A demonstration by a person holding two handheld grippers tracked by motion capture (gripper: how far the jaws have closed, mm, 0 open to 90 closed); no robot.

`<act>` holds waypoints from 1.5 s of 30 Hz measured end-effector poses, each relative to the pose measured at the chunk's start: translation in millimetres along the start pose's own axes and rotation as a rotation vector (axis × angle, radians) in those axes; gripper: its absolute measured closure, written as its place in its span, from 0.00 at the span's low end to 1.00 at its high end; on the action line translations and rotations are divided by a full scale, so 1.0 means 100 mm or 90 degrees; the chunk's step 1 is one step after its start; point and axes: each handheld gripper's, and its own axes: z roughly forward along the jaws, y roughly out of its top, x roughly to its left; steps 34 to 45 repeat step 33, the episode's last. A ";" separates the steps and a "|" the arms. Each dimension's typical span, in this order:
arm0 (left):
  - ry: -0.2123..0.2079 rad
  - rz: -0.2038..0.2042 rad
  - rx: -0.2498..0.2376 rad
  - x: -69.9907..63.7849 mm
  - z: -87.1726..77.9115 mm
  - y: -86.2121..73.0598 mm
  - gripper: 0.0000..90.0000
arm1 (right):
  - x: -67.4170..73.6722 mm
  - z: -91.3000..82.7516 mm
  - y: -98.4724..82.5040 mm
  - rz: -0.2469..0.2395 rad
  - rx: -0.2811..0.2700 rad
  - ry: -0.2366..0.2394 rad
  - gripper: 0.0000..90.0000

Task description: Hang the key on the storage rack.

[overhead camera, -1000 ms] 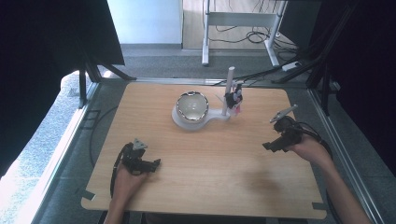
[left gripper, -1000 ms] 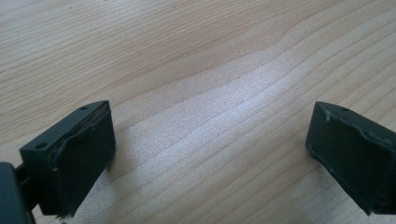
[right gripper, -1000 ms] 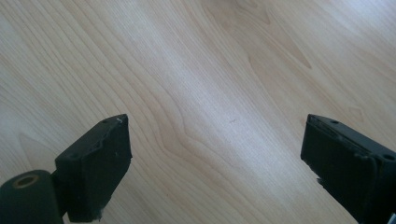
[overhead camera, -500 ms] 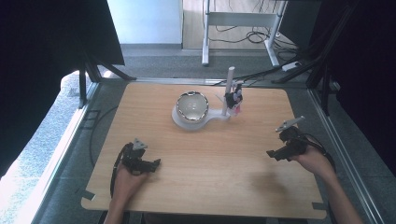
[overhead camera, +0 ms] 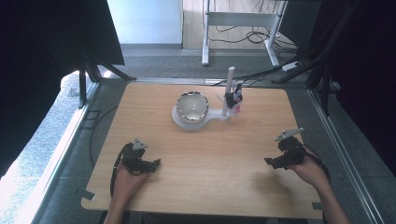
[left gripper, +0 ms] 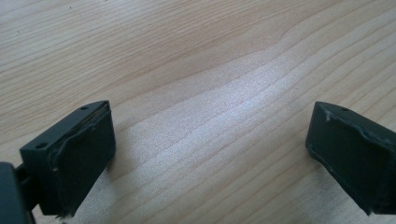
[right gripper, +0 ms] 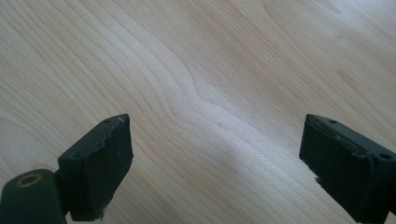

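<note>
On the near left of the table (overhead camera: 196,154), the left hand-held gripper (overhead camera: 152,163) rests with jaws apart over bare wood. Far centre, well apart, a silver bowl (overhead camera: 192,106) sits on a white stand (overhead camera: 212,114) beside an upright post (overhead camera: 229,88). Near right, the right hand-held gripper (overhead camera: 271,161) is spread too, clamping nothing.

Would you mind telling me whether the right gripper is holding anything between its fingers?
No, the right gripper has its fingers standing wide apart over the bare wooden table.
</note>
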 end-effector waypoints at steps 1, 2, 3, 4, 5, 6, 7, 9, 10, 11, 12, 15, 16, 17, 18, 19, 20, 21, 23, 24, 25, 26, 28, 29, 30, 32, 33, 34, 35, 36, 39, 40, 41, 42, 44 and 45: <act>0.000 0.000 0.000 0.00 0.00 0.00 0.02 | 0.01 0.02 -0.01 0.001 -0.004 -0.002 0.11; 0.000 0.000 0.000 0.00 0.00 0.00 0.02 | 0.02 0.04 -0.04 0.002 -0.008 0.002 0.11; 0.000 0.000 0.000 0.00 0.00 0.00 0.02 | 0.02 0.06 -0.05 0.003 -0.010 0.007 0.11; 0.000 -0.001 -0.001 0.00 0.00 0.00 0.02 | 0.03 0.08 -0.07 0.005 -0.012 0.009 0.11; 0.000 -0.001 0.000 0.00 0.00 0.00 0.02 | 0.04 0.12 -0.09 0.005 -0.013 0.014 0.11; 0.000 -0.001 0.000 0.00 0.00 0.00 0.02 | 0.06 0.14 -0.11 0.009 -0.013 0.015 0.11; 0.000 -0.001 -0.001 0.00 0.00 0.00 0.02 | 0.07 0.17 -0.14 0.010 -0.015 0.016 0.11; 0.000 0.000 -0.001 0.00 0.00 0.00 0.02 | 0.09 0.24 -0.19 0.016 -0.016 0.018 0.10; 0.000 0.000 0.000 0.00 0.00 0.00 0.02 | 0.11 0.27 -0.21 0.020 -0.017 0.017 0.09; 0.000 0.000 0.000 0.00 0.00 0.00 0.02 | 0.12 0.30 -0.24 0.025 -0.018 0.017 0.08; 0.000 0.000 0.000 0.00 0.00 0.00 0.02 | 0.13 0.32 -0.26 0.027 -0.017 0.019 0.07; 0.000 0.000 0.000 0.00 0.00 0.00 0.02 | 0.18 0.40 -0.33 0.034 -0.027 0.025 0.06; 0.000 0.000 -0.001 0.00 0.00 0.00 0.02 | 0.19 0.41 -0.35 0.037 -0.031 0.026 0.04; 0.000 0.000 0.000 0.00 0.00 0.00 0.02 | 0.20 0.43 -0.37 0.047 -0.046 0.032 0.03; 0.000 0.000 -0.001 0.00 0.00 0.00 0.02 | 0.21 0.44 -0.38 0.052 -0.058 0.029 0.02; 0.000 0.000 -0.001 0.00 0.00 0.00 0.02 | 0.22 0.45 -0.40 0.055 -0.068 0.026 0.01; 0.000 0.000 -0.001 0.00 0.00 0.00 0.02 | 0.22 0.46 -0.41 0.061 -0.075 0.026 0.00; 0.000 0.000 -0.001 0.00 0.00 0.00 0.02 | 0.23 0.47 -0.42 0.063 -0.083 0.022 0.00; 0.000 0.000 -0.001 0.00 0.00 0.00 0.02 | 0.24 0.48 -0.44 0.068 -0.107 0.017 0.00; 0.000 0.000 -0.001 0.00 0.00 0.00 0.02 | 0.25 0.49 -0.46 0.074 -0.122 0.013 0.00; 0.000 0.000 -0.001 0.00 0.00 0.00 0.02 | 0.26 0.50 -0.48 0.075 -0.132 0.010 0.00; 0.000 0.000 0.000 0.00 0.00 0.00 0.02 | 0.26 0.50 -0.48 0.076 -0.132 0.010 0.00; 0.000 0.000 -0.001 0.00 0.00 0.00 0.02 | 0.26 0.49 -0.48 0.079 -0.131 0.008 0.00; 0.000 0.000 -0.001 0.00 0.00 0.00 0.02 | 0.27 0.49 -0.48 0.080 -0.131 0.006 0.00; 0.001 0.000 -0.001 0.00 0.00 0.00 0.02 | 0.28 0.49 -0.49 0.086 -0.132 0.001 0.00; 0.001 0.000 -0.001 0.00 0.00 0.00 0.02 | 0.28 0.49 -0.49 0.086 -0.132 0.002 0.00; 0.001 0.000 -0.001 0.00 0.00 0.00 0.02 | 0.28 0.49 -0.49 0.086 -0.132 0.002 0.00; 0.001 0.000 -0.001 0.00 0.00 0.00 0.02 | 0.28 0.49 -0.49 0.086 -0.132 0.002 0.00; 0.001 0.000 -0.001 0.00 0.00 0.00 0.02 | 0.28 0.49 -0.49 0.086 -0.132 0.002 0.00; 0.001 0.000 -0.001 0.00 0.00 0.00 0.02 | 0.28 0.49 -0.49 0.086 -0.132 0.002 0.00; 0.001 0.000 -0.001 0.00 0.00 0.00 0.02 | 0.28 0.49 -0.49 0.086 -0.132 0.002 0.00; 0.001 0.000 -0.001 0.00 0.00 0.00 0.02 | 0.28 0.49 -0.49 0.086 -0.132 0.002 0.00; 0.001 0.000 -0.001 0.00 0.00 0.00 0.02 | 0.28 0.49 -0.49 0.086 -0.132 0.002 0.00; 0.001 0.000 -0.001 0.00 0.00 0.00 0.02 | 0.28 0.49 -0.49 0.086 -0.132 0.002 0.00; 0.001 0.000 -0.001 0.00 0.00 0.00 0.02 | 0.28 0.49 -0.49 0.086 -0.132 0.002 0.00; 0.001 0.000 -0.001 0.00 0.00 0.00 0.02 | 0.28 0.49 -0.49 0.086 -0.132 0.002 0.00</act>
